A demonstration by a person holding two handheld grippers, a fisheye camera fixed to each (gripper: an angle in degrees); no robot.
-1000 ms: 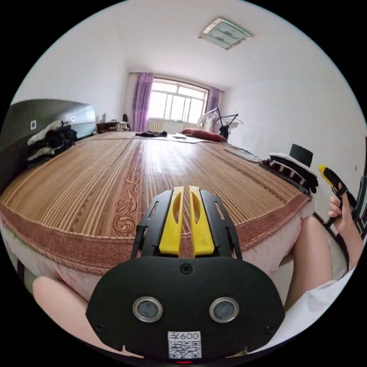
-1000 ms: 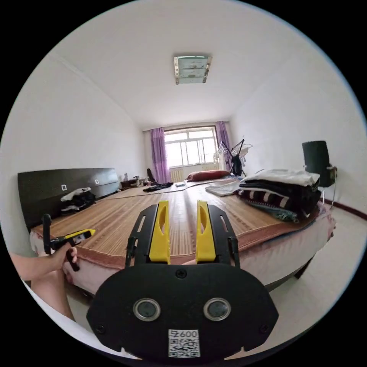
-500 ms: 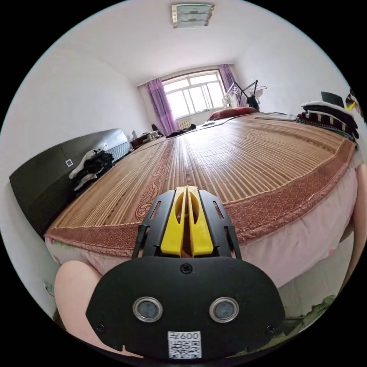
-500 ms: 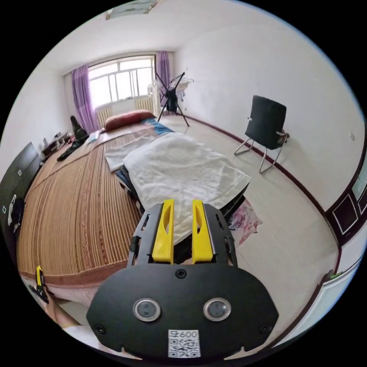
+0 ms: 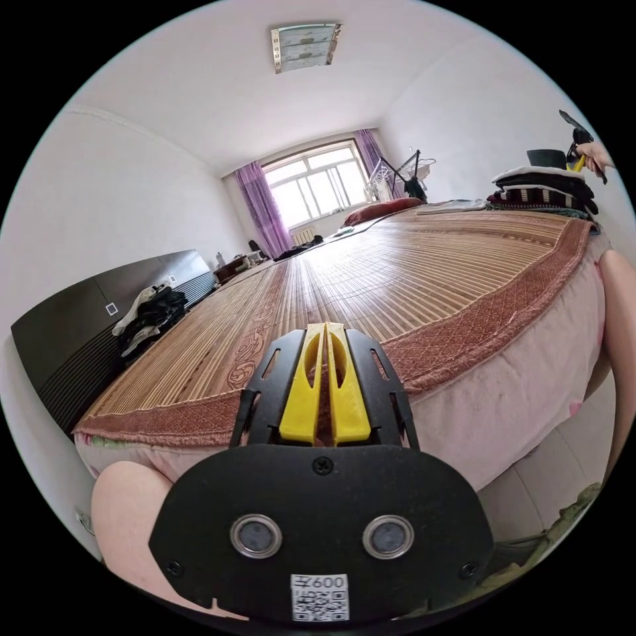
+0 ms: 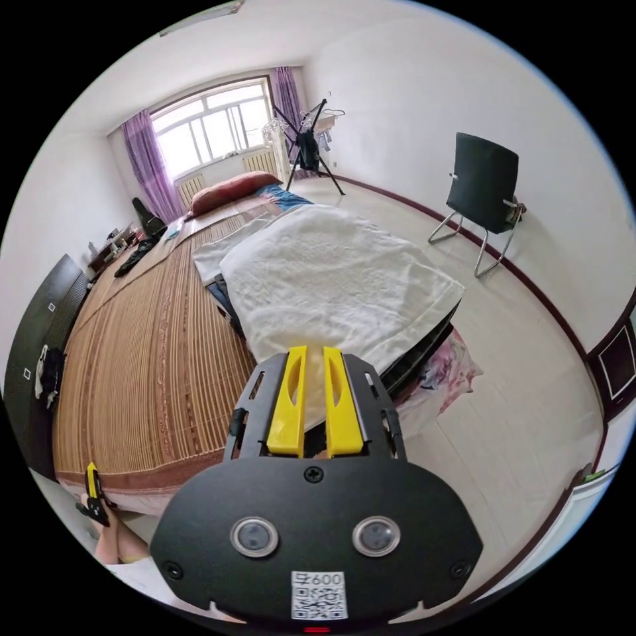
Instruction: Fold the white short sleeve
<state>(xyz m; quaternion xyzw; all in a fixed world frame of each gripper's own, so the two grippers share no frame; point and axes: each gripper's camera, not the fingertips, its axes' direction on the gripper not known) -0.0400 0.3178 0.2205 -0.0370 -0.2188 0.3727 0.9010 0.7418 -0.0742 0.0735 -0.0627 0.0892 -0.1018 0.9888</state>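
Note:
The white short sleeve (image 6: 338,278) lies folded on top of a stack of dark clothes (image 6: 424,344) at the bed's corner. My right gripper (image 6: 315,351) is at its near edge, jaws drawn close with white cloth pinched between them. In the left gripper view the same stack (image 5: 543,189) sits far right, with the right gripper (image 5: 578,149) and a hand above it. My left gripper (image 5: 324,328) is shut on nothing, over the bed's near edge. In the right gripper view the left gripper (image 6: 93,487) shows small at the lower left, held in a hand.
A bamboo mat (image 5: 397,265) covers the wide bed. A pile of dark and white clothes (image 5: 149,311) lies by the dark headboard (image 5: 59,324). A red pillow (image 6: 228,189), a drying rack (image 6: 308,142) and a black chair (image 6: 483,182) stand beyond. The person's legs press against the bed edge.
The right gripper swung over to the stack and its jaws narrowed onto the white garment's edge. The left gripper stayed shut while its view tilted and shifted slightly.

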